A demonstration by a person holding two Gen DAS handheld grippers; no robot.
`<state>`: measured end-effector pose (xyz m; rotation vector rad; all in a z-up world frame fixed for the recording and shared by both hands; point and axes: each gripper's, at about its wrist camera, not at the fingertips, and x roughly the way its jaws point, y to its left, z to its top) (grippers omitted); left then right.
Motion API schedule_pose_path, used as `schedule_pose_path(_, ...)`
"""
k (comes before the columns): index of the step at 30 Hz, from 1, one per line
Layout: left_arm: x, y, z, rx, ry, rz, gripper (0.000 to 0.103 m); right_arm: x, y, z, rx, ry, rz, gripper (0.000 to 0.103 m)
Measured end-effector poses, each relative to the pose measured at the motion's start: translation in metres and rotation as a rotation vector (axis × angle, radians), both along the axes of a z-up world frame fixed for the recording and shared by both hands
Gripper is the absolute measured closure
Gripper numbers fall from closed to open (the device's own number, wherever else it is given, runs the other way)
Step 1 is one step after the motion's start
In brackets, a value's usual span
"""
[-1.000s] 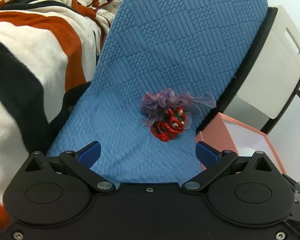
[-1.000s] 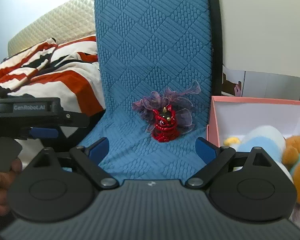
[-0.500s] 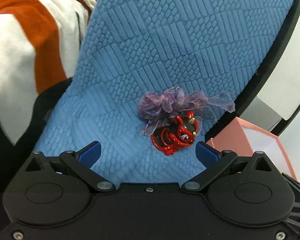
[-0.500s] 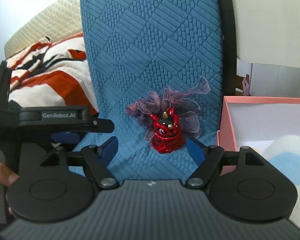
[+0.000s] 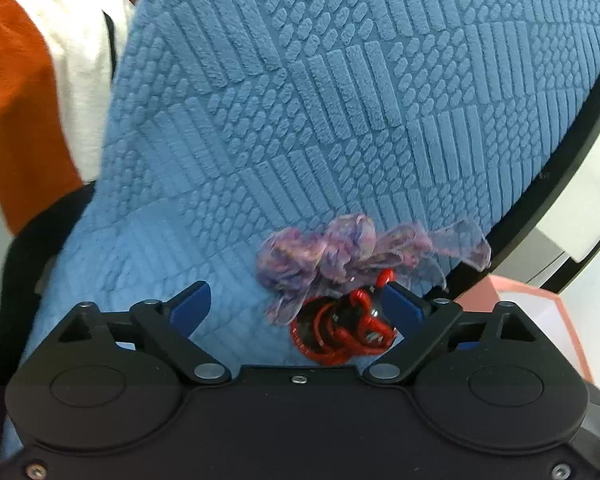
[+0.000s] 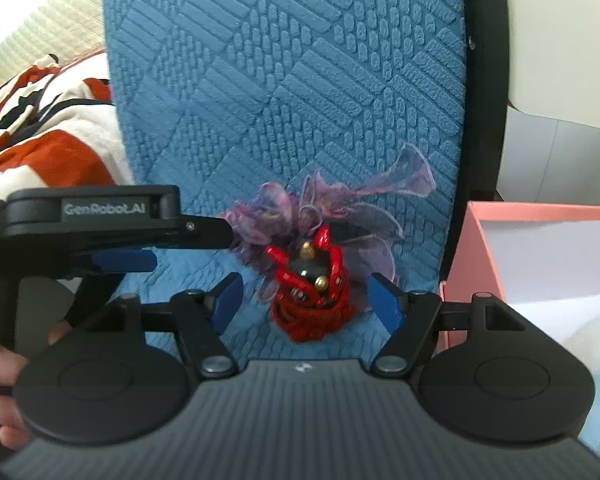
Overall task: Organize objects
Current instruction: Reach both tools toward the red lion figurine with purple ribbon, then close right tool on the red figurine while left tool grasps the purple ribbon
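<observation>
A small red lion figurine (image 6: 310, 304) stands on a blue textured chair seat (image 6: 204, 280), with a purple gauzy bow (image 6: 320, 208) just behind it. In the left wrist view the figurine (image 5: 340, 332) sits low between the fingers, close to the right one, and the bow (image 5: 340, 252) lies beyond it. My left gripper (image 5: 296, 308) is open, its jaws on both sides of the figurine. My right gripper (image 6: 304, 300) is open too, with the figurine between its fingertips. The left gripper's body (image 6: 100, 220) reaches in from the left in the right wrist view.
A pink box (image 6: 540, 248) with a white inside stands right of the chair; it also shows in the left wrist view (image 5: 540, 304). A striped red, white and black blanket (image 5: 32, 92) lies to the left. The blue chair back (image 5: 340, 80) rises behind the objects.
Both grippers have moved forward toward the figurine and bow. The figurine now lies between each gripper's open fingers. The plush toys in the box have left the right view.
</observation>
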<state>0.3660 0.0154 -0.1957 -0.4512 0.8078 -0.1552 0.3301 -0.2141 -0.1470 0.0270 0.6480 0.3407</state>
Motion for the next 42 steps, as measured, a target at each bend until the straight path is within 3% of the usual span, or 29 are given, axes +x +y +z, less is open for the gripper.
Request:
schedule_pose_path(8,0.033,0.005,-0.019,-0.095,0.046,0.005,0.020,0.029,0.015,-0.014,-0.004,0.031,0.025,0.033)
schedule_pose_path(14,0.049,0.008,-0.029,-0.208,0.065,-0.017,0.020,0.044,0.022,-0.025,-0.012,0.047,0.039,0.033)
schedule_pose_path(19,0.061,0.004,-0.036,-0.210,0.087,-0.019,0.024,0.054,0.026,-0.034,-0.044,0.071,0.035,0.034)
schedule_pose_path(25,0.074,-0.003,-0.046,-0.205,0.118,-0.037,0.025,0.061,0.020,-0.039,-0.028,0.107,0.019,0.044)
schedule_pose_path(33,0.086,-0.008,-0.053,-0.216,0.128,-0.032,0.027,0.056,0.019,-0.034,-0.045,0.118,0.006,0.045)
schedule_pose_path(38,0.094,-0.013,-0.059,-0.219,0.140,-0.019,0.038,0.045,0.021,-0.027,-0.084,0.115,0.010,0.045)
schedule_pose_path(42,0.097,-0.015,-0.062,-0.220,0.133,-0.015,0.054,0.041,0.021,-0.031,-0.098,0.132,0.006,0.045)
